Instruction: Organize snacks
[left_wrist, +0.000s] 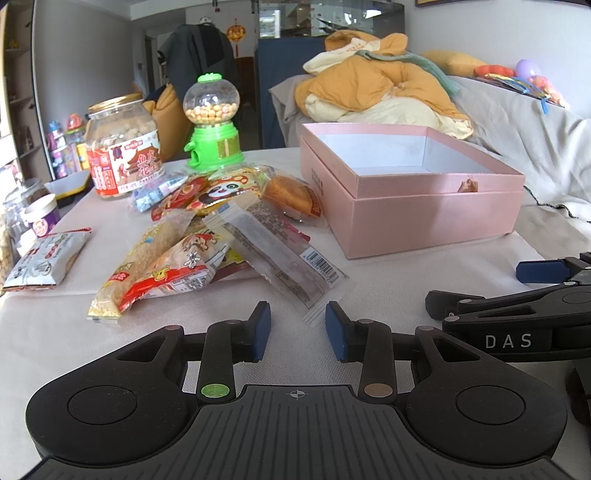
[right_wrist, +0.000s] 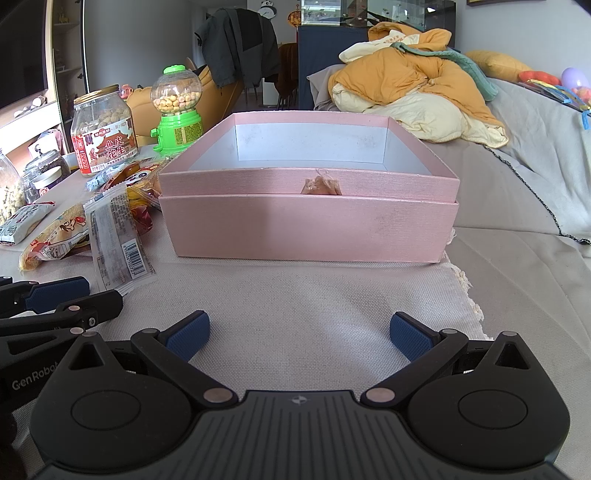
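Note:
A pile of wrapped snack packets (left_wrist: 207, 236) lies on the white cloth, left of an open, empty pink box (left_wrist: 439, 210). A clear packet with a barcode (left_wrist: 280, 254) reaches nearest to my left gripper (left_wrist: 297, 326), which is open and empty just short of it. My right gripper (right_wrist: 299, 334) is open wide and empty, low over the cloth in front of the pink box (right_wrist: 310, 225). The packets show at the left of the right wrist view (right_wrist: 92, 229). The right gripper's fingers (left_wrist: 543, 271) show at the right of the left wrist view.
A peanut jar (left_wrist: 123, 147) and a green candy dispenser (left_wrist: 212, 122) stand behind the packets. A silver packet (left_wrist: 46, 258) lies apart at the left. Jars (right_wrist: 11, 188) stand at the table's left edge. A sofa with piled clothes (left_wrist: 384, 81) lies behind the box.

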